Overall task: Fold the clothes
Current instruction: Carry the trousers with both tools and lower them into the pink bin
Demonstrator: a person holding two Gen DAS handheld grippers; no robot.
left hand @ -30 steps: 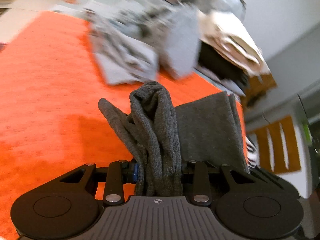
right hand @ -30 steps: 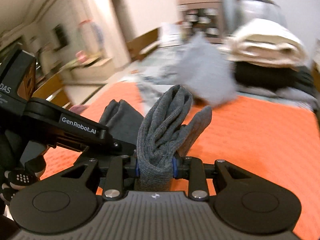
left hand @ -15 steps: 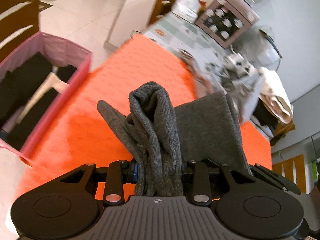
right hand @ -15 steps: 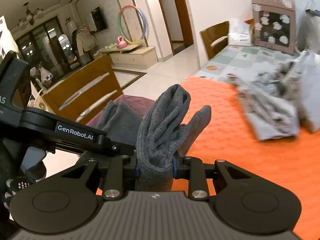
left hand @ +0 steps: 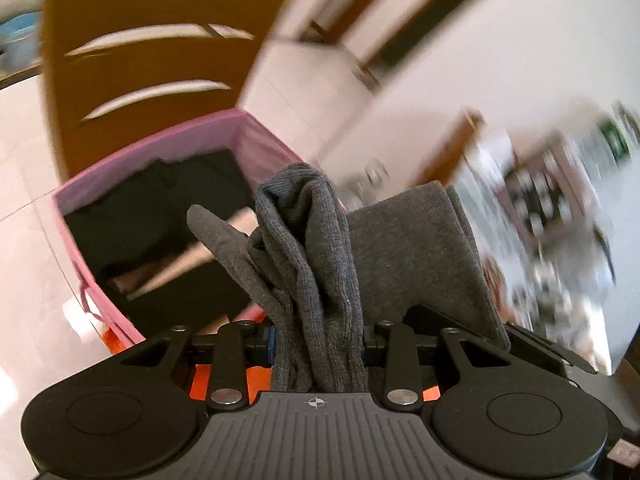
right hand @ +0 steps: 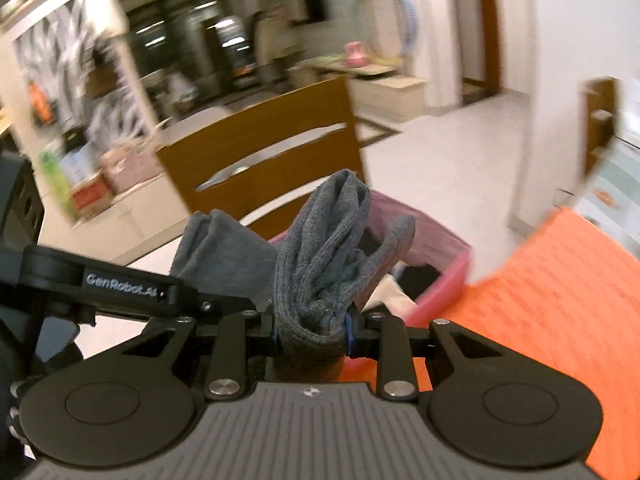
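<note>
A folded dark grey knit garment (left hand: 316, 272) is bunched between the jaws of my left gripper (left hand: 318, 344), which is shut on it. The other end of the same grey garment (right hand: 320, 272) is clamped in my right gripper (right hand: 310, 332), also shut on it. The cloth is carried in the air between both grippers. Beyond the fingers lies a pink fabric bin (left hand: 160, 148) holding dark and cream clothes; in the right wrist view the pink bin (right hand: 448, 276) sits just past the garment. The left gripper's body (right hand: 120, 280) shows at the left of the right wrist view.
A wooden slatted chair (left hand: 152, 52) stands behind the bin, seen also as the chair (right hand: 280, 148) in the right wrist view. The orange tablecloth (right hand: 560, 300) lies to the right. A pale tiled floor (left hand: 28, 220) surrounds the bin. The background is motion-blurred.
Both grippers have swung away from the orange table and the clothes pile toward the pink bin and chair, carrying the grey garment. Their grip on the cloth looks the same.
</note>
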